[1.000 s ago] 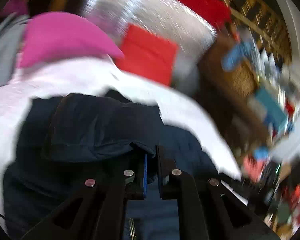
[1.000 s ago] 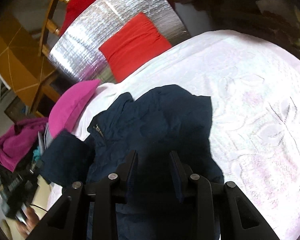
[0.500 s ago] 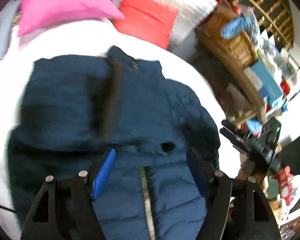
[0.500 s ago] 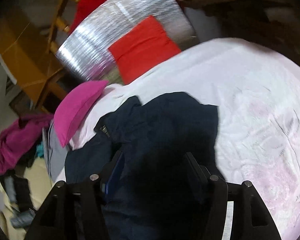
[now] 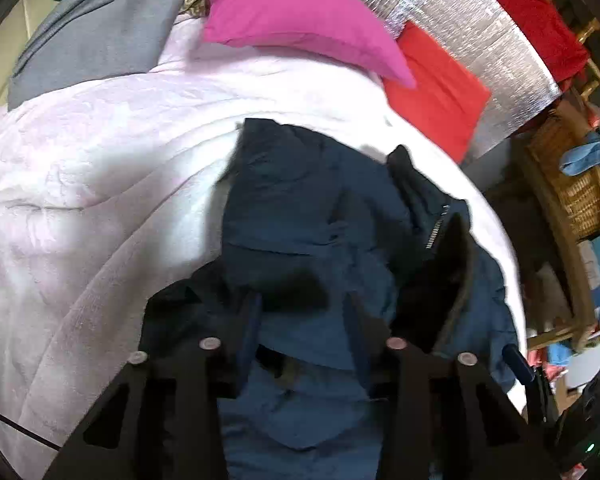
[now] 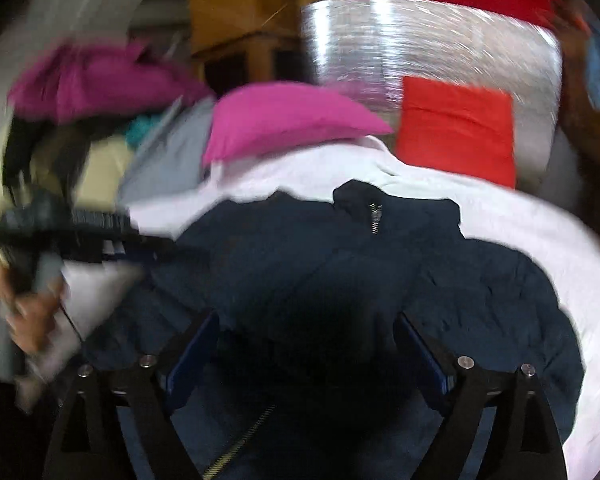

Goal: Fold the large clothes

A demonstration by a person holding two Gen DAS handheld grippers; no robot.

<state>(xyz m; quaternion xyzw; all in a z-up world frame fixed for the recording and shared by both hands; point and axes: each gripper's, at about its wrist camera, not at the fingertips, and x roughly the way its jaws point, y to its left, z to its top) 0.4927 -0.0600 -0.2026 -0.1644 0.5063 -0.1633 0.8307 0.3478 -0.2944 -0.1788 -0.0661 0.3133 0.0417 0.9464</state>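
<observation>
Nearest, the left tongs (image 5: 304, 320) are narrowing over a bunched fold of the navy jacket (image 5: 324, 216), pads not yet pressing it; the right tongs (image 6: 308, 344) are opening wide, nothing held. The jacket lies on the pale bedspread (image 5: 80, 152), one side turned in (zip collar exposed), so most folding remains. Beyond sit a pink pillow (image 5: 296, 12) and red cushion (image 5: 436, 84).

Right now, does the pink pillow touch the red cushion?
Cannot tell. In the left wrist view the pink pillow's tip overlaps the red cushion, but overlap alone does not prove contact.
</observation>
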